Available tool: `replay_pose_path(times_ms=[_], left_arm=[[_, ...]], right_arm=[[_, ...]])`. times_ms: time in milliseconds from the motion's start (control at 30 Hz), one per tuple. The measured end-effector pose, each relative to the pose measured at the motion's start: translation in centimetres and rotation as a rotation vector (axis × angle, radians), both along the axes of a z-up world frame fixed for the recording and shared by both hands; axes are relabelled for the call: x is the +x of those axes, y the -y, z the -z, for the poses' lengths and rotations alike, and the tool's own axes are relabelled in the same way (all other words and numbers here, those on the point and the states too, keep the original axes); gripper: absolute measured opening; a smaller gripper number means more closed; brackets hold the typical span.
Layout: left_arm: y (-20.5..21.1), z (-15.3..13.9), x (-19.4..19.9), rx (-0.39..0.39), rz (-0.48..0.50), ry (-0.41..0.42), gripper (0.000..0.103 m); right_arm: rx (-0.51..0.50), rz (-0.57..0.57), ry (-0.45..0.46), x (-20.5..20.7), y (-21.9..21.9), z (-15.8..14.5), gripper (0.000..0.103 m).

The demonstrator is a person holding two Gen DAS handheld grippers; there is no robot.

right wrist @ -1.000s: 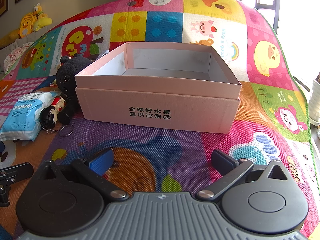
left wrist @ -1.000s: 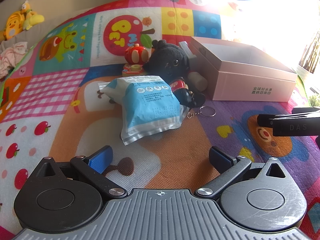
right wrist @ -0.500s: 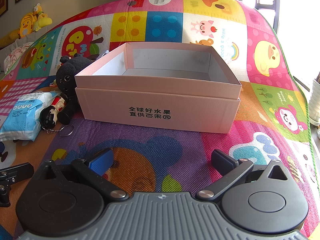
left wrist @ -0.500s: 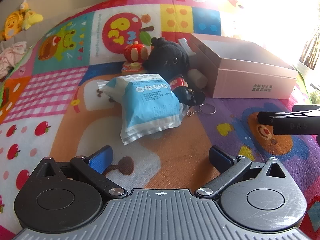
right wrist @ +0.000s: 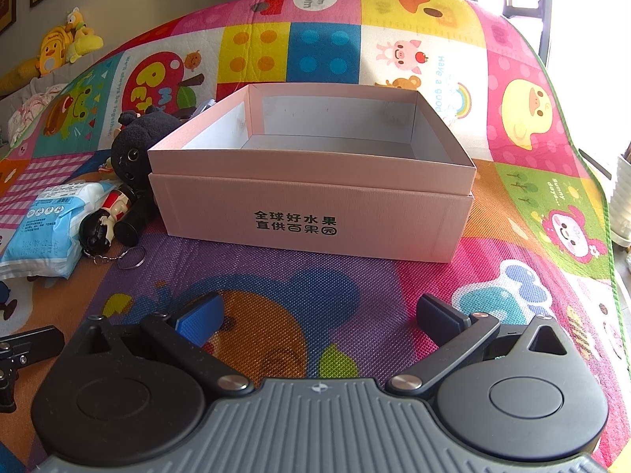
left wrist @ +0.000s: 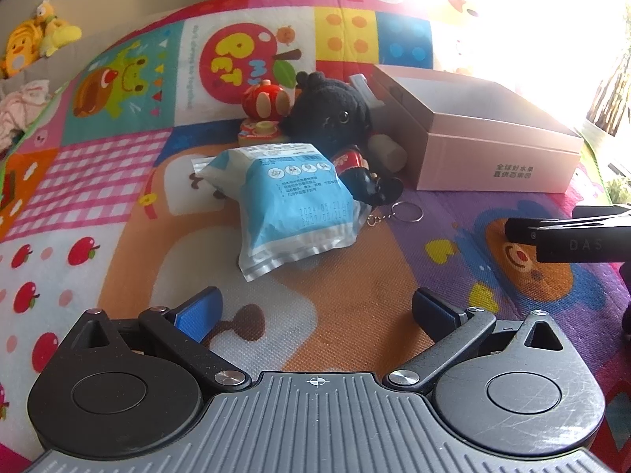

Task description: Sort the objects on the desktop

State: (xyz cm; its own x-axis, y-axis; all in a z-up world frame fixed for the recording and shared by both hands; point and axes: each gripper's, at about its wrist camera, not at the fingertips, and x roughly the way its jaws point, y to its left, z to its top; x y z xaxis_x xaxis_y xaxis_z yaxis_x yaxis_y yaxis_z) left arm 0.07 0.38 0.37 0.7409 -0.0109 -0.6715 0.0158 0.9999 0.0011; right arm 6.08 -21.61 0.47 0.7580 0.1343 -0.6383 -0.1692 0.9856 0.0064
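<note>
A blue and white packet (left wrist: pixel 292 201) lies on the play mat ahead of my left gripper (left wrist: pixel 317 309), which is open and empty. Behind the packet are a black plush toy (left wrist: pixel 335 114), a red mushroom toy (left wrist: pixel 265 103), a figure keychain (left wrist: pixel 361 179) with a ring, and a cream cylinder (left wrist: pixel 388 149). An open pink box (right wrist: pixel 315 181) stands empty ahead of my right gripper (right wrist: pixel 319 311), which is open and empty. The packet (right wrist: pixel 43 228), plush (right wrist: pixel 136 146) and keychain (right wrist: pixel 104 224) show at the left of the right wrist view.
The colourful play mat (left wrist: pixel 98 181) covers the floor. Yellow plush toys (left wrist: pixel 35 39) and a pink cloth (left wrist: pixel 19 110) lie at the far left edge. The right gripper's body (left wrist: pixel 572 232) juts in from the right of the left wrist view. A white pot (right wrist: pixel 623 197) stands at the right.
The left gripper has edged slightly closer to the packet and toys. The right gripper has not moved.
</note>
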Motion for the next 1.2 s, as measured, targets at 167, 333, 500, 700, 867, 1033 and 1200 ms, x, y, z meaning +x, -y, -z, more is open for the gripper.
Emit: replay_pose_path(times_ms=[167, 333, 500, 700, 867, 1033, 1200], left_arm=[[0.0, -0.1, 0.1, 0.004, 0.020, -0.007, 0.103], [0.0, -0.2, 0.3, 0.004, 0.027, -0.013, 0.103], [-0.3, -0.5, 0.8, 0.010, 0.034, -0.024, 0.103], [-1.2, -0.9, 3.4, 0.089, -0.019, -0.006, 0.103], [-3.2, -2.0, 5.0, 0.147, -0.106, 0.058, 0.103], [-7.0, -1.9, 5.3, 0.143, -0.279, 0.069, 0.103], [-8.7, -0.7, 3.9, 0.052, -0.283, 0.010, 0.103]], right_arm=[[0.009, -0.020, -0.020, -1.4, -0.4, -0.2, 0.103], [-0.010, -0.037, -0.064, -2.9, -1.9, -0.7, 0.103], [-0.019, -0.003, -0.081, -3.9, -2.3, -0.7, 0.103], [-0.022, -0.011, -0.089, -4.1, -2.3, -0.7, 0.103], [-0.031, -0.008, -0.096, -4.0, -2.5, -0.8, 0.103], [-0.041, -0.041, -0.101, -3.6, -3.6, -1.0, 0.103], [-0.086, -0.240, 0.067, -4.3, -8.4, -3.3, 0.071]])
